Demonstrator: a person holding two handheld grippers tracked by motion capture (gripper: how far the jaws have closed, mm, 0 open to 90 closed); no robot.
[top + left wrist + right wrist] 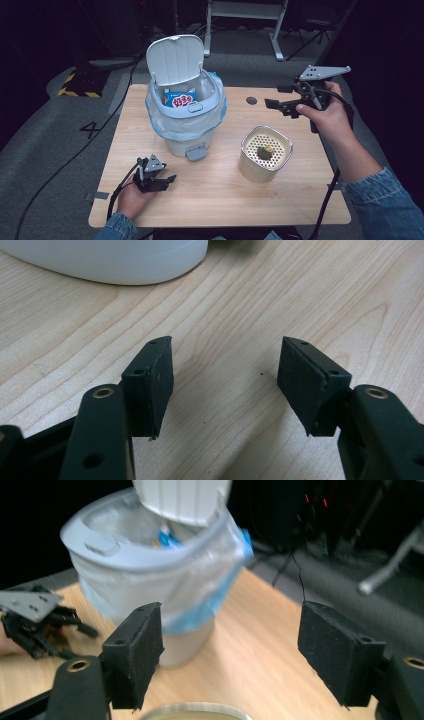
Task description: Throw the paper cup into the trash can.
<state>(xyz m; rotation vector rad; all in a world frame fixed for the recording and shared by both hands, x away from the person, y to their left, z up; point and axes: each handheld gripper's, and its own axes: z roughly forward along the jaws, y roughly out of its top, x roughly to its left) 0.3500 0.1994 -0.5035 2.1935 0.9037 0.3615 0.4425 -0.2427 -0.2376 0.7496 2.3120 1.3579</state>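
Observation:
A small white pedal bin (pixel 186 107) stands on the wooden table (pixel 220 200) with its lid up, lined with a clear bag edged in blue. A blue and white packet (pixel 180 99) lies inside it. To its right sits a white perforated tub (pixel 264 152) holding a dark lump with a yellow bit. My left gripper (pixel 167 178) rests low on the table in front of the bin, open, nothing between its pads (pixel 159 385). My right gripper (pixel 275 105) is held above the table's far right, open and empty, facing the bin (pixel 150 575).
A dark round mark (pixel 251 100) lies on the table behind the tub. Cables trail off the table's left side and right side. The floor beyond holds a white desk frame (pixel 245 20) and a yellow-black striped base (pixel 80 85).

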